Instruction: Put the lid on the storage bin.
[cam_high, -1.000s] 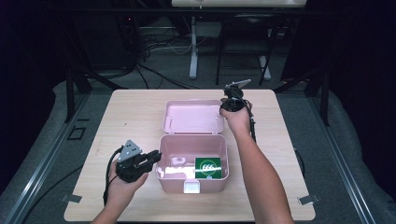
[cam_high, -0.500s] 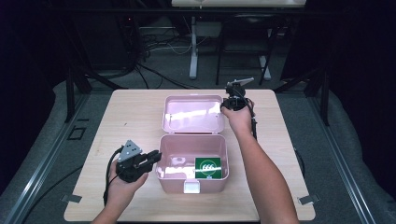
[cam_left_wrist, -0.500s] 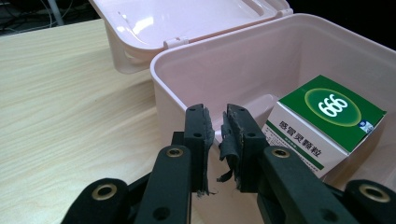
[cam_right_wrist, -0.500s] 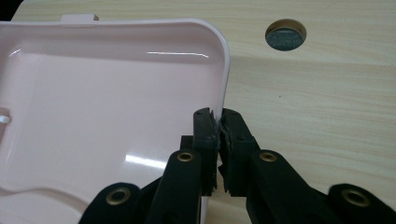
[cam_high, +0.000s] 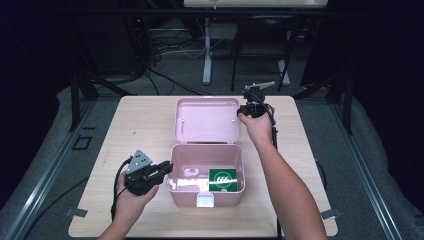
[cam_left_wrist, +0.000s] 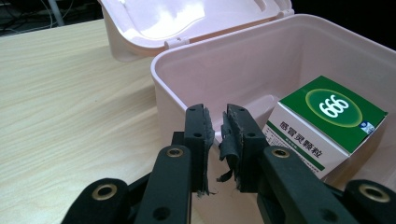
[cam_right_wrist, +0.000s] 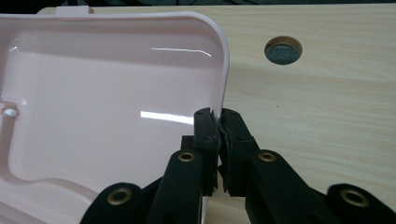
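Right gripper view: right tool (cam_right_wrist: 218, 122) has just been closing, jaws now pinched on the lid (cam_right_wrist: 107, 93) edge; pink box (cam_high: 206, 175) open mid-counter (cam_high: 140, 125), left tool (cam_high: 161, 171) pressed together, empty, against its left wall; step looks like shutting it; next, swing lid forward over green carton (cam_high: 222, 179).

Three cameras: one fixed overhead, one riding on each handheld gripper.

The high view looks forward and down from above the person's side, taking in the whole wooden table (cam_high: 140, 125) and dark floor beyond. The left gripper view sits low and close, facing along its jaws into the open pink box (cam_left_wrist: 261, 60). The right gripper view looks down, very near, on the box's lid (cam_right_wrist: 112, 93) edge. All three views share the box and tabletop.
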